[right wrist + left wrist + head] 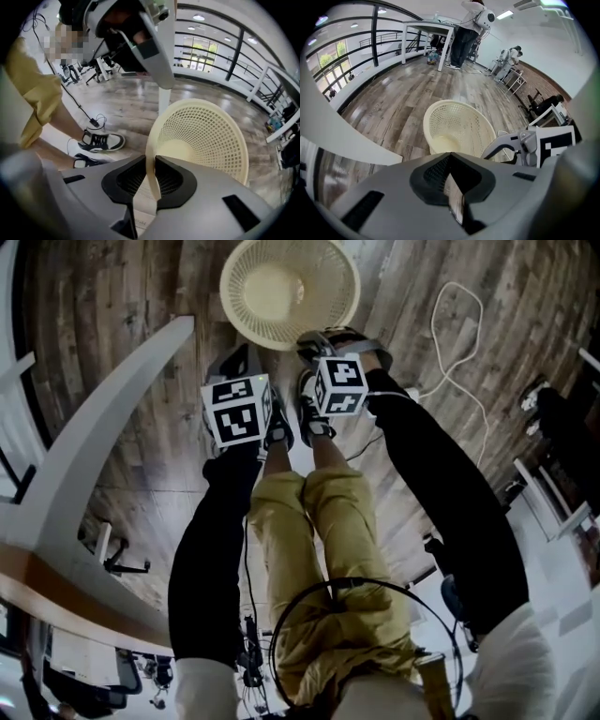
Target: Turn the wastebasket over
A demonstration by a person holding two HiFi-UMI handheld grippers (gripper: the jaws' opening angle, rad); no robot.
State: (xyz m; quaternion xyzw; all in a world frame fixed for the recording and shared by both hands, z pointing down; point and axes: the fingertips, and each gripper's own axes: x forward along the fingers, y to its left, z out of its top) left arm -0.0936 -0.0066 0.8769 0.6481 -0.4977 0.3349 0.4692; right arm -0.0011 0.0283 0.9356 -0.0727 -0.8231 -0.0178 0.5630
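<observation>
The wastebasket [323, 277] [459, 126] [206, 136] is cream-coloured with perforated walls. It stands mouth up on the wooden floor [141, 296], just ahead of my shoes [314, 413]. Its inside is empty.

Right gripper [330, 338] [153, 159]: positioned at the near rim of the wastebasket, pointing steeply down. The rim passes between its jaws. The black pads flank the rim closely, but a thin dark gap shows along one pad, so the jaws are parted and do not clamp the rim.

Left gripper [242, 360] [450, 157]: positioned just beside the right gripper, short of the wastebasket and not touching it. Its jaws are closed, the pads meet at the tips, and nothing is between them.

A white cable [459, 352] lies on the floor to the right of the wastebasket.
</observation>
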